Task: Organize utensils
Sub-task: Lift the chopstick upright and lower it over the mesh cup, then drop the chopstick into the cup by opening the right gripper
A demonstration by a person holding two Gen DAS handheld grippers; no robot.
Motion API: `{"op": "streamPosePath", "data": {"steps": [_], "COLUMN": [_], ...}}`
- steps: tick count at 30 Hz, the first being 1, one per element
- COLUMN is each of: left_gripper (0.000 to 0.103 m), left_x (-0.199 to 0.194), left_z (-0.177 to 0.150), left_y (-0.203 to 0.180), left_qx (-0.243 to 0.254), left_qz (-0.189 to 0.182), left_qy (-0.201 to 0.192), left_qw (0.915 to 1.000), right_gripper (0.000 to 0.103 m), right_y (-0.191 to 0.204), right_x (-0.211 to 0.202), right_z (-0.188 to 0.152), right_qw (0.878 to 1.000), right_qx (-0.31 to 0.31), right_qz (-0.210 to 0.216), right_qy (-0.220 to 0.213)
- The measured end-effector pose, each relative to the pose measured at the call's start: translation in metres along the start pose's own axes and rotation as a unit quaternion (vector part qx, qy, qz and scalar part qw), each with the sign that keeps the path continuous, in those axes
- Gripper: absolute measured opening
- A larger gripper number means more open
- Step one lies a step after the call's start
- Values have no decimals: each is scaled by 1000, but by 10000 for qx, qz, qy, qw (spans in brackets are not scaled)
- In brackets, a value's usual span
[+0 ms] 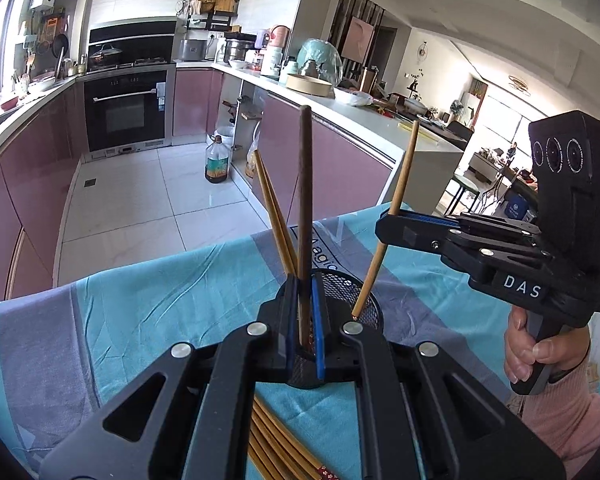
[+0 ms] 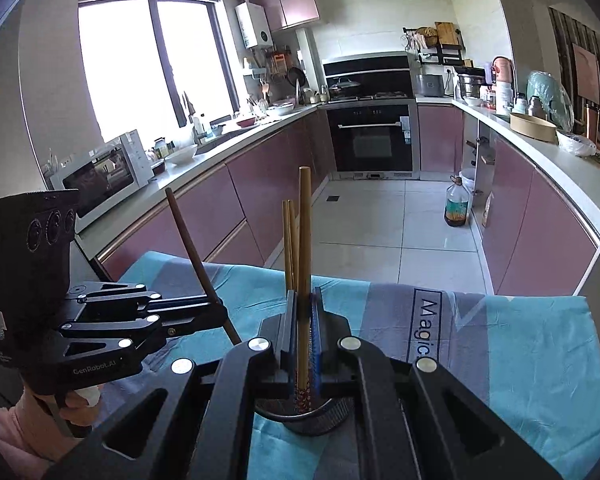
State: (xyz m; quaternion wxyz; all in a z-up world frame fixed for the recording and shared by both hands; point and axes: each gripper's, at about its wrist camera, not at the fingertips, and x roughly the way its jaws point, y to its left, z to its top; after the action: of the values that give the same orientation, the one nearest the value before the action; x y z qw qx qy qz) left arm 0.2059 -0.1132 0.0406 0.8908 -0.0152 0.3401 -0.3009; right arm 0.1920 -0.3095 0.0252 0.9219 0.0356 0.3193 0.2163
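My left gripper (image 1: 305, 280) is shut on a dark brown chopstick (image 1: 305, 184) that stands nearly upright, its lower end inside the black mesh holder (image 1: 360, 300). My right gripper (image 1: 389, 220) is shut on a light bamboo chopstick (image 1: 404, 172), which slants down so its tip sits at the holder's mouth. Two bamboo chopsticks (image 1: 274, 216) lean in the holder. In the right wrist view the right gripper (image 2: 305, 294) pinches the bamboo chopstick (image 2: 305, 232) over the holder (image 2: 320, 416). There the left gripper (image 2: 220, 312) holds the dark chopstick (image 2: 190, 244).
A teal and grey cloth (image 1: 160, 304) covers the table. Several bamboo chopsticks (image 1: 276, 444) lie on it under my left gripper. A hand in a pink sleeve (image 1: 540, 364) grips the right handle. Beyond the table's far edge are tiled floor and an oil bottle (image 1: 219, 160).
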Motion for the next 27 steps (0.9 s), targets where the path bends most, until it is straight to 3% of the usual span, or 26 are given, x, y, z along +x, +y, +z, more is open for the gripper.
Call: {"op": "streamPosePath", "data": {"steps": [19,24,27], "left_gripper": [8,8,17], "left_x": [35,32,23], "left_z": [0,-5,-10], "left_y": [13,16,18], "left_qx": [-174,-239,-256], "left_qz": [146,169,265], "left_qy": [265,196,86], "left_qw": [9994,9994,9993], "right_gripper": [7,16,21], "right_y": [-8,-4,-4], "right_x": [35,32,27], "right_z": [5,1,-1], "right_qw": [9993,9994,9994], "right_qx": [227,218,277], "right_qz": [-123,-112,-77], "right_qy": [287,226,174]}}
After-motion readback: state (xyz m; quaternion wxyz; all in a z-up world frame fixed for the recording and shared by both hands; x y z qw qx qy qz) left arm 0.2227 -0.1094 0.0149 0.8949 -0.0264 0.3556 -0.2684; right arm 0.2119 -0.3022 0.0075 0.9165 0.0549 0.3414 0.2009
